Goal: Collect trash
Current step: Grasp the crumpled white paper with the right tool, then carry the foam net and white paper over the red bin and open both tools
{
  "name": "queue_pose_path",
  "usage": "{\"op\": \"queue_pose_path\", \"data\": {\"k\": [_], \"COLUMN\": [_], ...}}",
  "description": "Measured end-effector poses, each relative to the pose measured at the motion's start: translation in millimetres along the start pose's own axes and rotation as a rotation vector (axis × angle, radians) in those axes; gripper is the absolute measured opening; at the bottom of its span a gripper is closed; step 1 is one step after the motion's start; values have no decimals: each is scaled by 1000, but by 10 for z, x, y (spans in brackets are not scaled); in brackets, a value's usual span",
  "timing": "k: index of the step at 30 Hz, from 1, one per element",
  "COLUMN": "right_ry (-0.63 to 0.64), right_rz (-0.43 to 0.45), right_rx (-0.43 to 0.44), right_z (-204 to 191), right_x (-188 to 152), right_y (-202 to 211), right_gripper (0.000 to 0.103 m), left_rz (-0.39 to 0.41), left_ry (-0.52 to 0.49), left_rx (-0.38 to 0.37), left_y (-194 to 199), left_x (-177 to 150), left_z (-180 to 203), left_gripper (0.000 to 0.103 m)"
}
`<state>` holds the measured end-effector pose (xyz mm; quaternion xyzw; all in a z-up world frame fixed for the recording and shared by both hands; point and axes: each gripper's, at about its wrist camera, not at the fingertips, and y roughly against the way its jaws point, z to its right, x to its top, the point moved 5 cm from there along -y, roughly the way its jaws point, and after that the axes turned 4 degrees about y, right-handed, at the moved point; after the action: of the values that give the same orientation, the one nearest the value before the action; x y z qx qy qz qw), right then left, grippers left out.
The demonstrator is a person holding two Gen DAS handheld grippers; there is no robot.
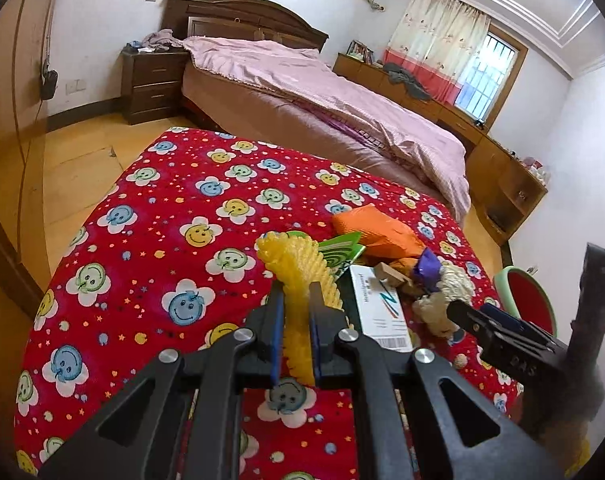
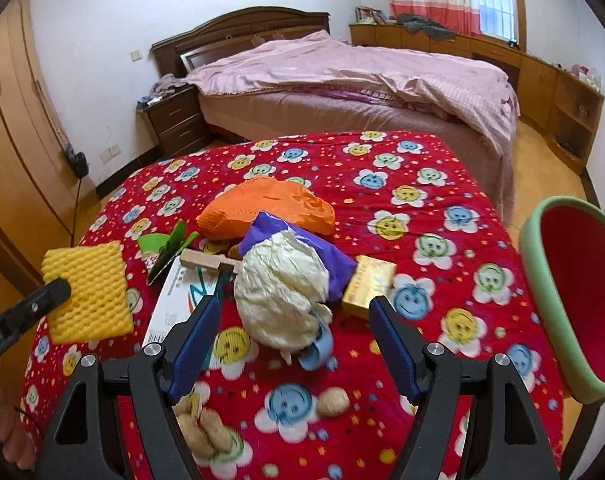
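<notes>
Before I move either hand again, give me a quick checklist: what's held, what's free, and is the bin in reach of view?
1. Left gripper shut on yellow foam net: ok.
2. Foam net lifted clear of the red cloth: ok.
3. Right gripper open and holding nothing: ok.
4. Crumpled white paper lies ahead between the right gripper's fingers, not yet gripped: ok.
5. Green-rimmed bin in view at the right, opening unobstructed: ok.
6. Room left inside the bin: cannot tell.
</notes>
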<state>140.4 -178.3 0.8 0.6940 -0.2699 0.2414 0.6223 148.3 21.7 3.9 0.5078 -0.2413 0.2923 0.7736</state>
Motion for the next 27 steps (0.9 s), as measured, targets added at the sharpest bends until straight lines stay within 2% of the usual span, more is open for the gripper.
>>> {"op": "queue_pose_path", "data": {"k": [2, 3, 4, 9, 15, 27], "right_ry": [-7, -9, -11, -10, -28, -39], "right_rz": [-16, -31, -43, -8, 57, 160], "right_rx": [16, 28, 38, 76, 96, 75], "right_z": [-2, -2, -3, -25, 16, 185], "right_x": [8, -2, -9, -15, 23, -20], "right_y": [-95, -144, -187, -124, 188, 882], "right_gripper": [60, 44, 36, 31, 31, 31], "left_rz": [-1, -1, -1, 8, 25, 58], "left_ry": [-1, -4, -8, -38, -57, -118], "left_rx": [0, 0, -1, -18, -44, -115], "left_y": [-27, -38, -46, -23, 90, 423], "left_x": [0, -1, 0, -5, -3, -36], "left_z": [-3, 1, 6, 99, 232, 644], "left_gripper": [10, 10, 10, 10, 10, 10]}}
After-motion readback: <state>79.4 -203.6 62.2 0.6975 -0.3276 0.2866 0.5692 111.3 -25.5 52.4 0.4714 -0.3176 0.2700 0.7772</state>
